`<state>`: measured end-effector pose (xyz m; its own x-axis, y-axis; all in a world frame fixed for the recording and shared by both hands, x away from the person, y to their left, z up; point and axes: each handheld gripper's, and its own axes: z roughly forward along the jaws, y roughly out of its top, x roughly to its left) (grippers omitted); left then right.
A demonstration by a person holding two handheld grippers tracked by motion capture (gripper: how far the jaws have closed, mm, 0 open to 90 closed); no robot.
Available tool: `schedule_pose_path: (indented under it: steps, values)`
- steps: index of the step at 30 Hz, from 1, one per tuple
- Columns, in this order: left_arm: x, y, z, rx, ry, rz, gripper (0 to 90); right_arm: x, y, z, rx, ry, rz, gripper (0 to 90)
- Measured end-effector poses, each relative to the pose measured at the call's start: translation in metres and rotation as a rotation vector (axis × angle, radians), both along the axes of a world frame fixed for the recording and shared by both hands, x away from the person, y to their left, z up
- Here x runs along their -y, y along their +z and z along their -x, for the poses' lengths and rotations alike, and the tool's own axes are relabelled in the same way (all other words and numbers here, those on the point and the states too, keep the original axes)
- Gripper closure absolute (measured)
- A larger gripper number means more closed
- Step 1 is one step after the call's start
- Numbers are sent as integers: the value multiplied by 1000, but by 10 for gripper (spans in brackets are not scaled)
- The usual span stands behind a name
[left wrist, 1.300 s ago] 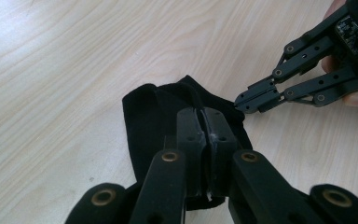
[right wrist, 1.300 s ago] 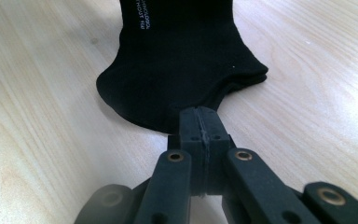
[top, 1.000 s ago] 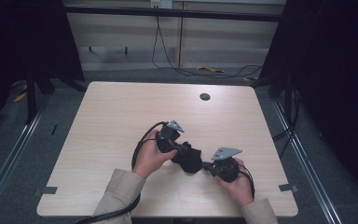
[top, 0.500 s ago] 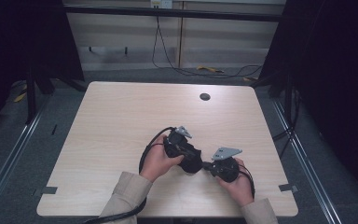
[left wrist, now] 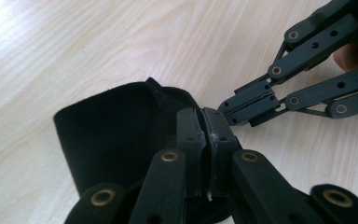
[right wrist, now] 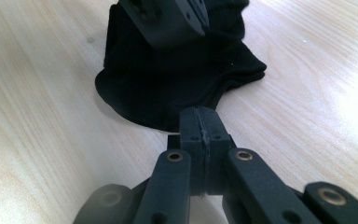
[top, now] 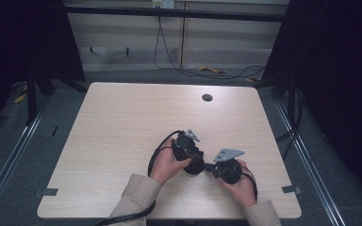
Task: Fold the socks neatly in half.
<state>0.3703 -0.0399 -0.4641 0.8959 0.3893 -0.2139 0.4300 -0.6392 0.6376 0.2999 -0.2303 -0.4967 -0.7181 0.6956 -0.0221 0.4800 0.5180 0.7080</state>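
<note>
A black cloth (top: 194, 167) (left wrist: 107, 130) (right wrist: 177, 88) lies bunched on the light wooden table (top: 122, 122), near its front edge. My left gripper (top: 199, 165) (left wrist: 204, 122) is shut on a raised fold of it, with the cloth curling up to the left of the jaws. My right gripper (top: 209, 166) (right wrist: 200, 122) lies low on the table, pointing left, shut at the cloth's near edge. The two grippers' tips almost meet. In the left gripper view the right gripper (left wrist: 248, 103) comes in from the upper right. In the right gripper view the left gripper (right wrist: 172, 18) hangs over the cloth.
A round cable hole (top: 207, 97) sits near the table's far edge. Dark tape marks (top: 50, 191) (top: 292, 189) are at the front corners. Cables (top: 193, 70) run over the floor behind the table. Dark frames (top: 33, 89) stand on both sides.
My left gripper has moved right and down toward the right gripper, carrying the cloth's fold with it. The right gripper has stayed in place.
</note>
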Motion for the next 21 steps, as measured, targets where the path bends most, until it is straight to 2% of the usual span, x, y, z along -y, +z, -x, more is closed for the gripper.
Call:
schedule_pose_path:
  steps: [9, 12, 17, 21]
  values:
    - [3, -9, 1, -12, -6, -6, 846, 0, 0, 0, 2, 0, 2, 895]
    - [2, -10, 1, -32, 11, 29, 777, 0, 0, 1, 3, -1, 3, 895]
    - [-6, -2, 2, -53, 21, 84, 663, 0, 0, 0, 6, 1, 1, 895]
    - [-15, 3, 0, -39, 42, 94, 660, 0, 0, 0, 7, 2, 2, 895]
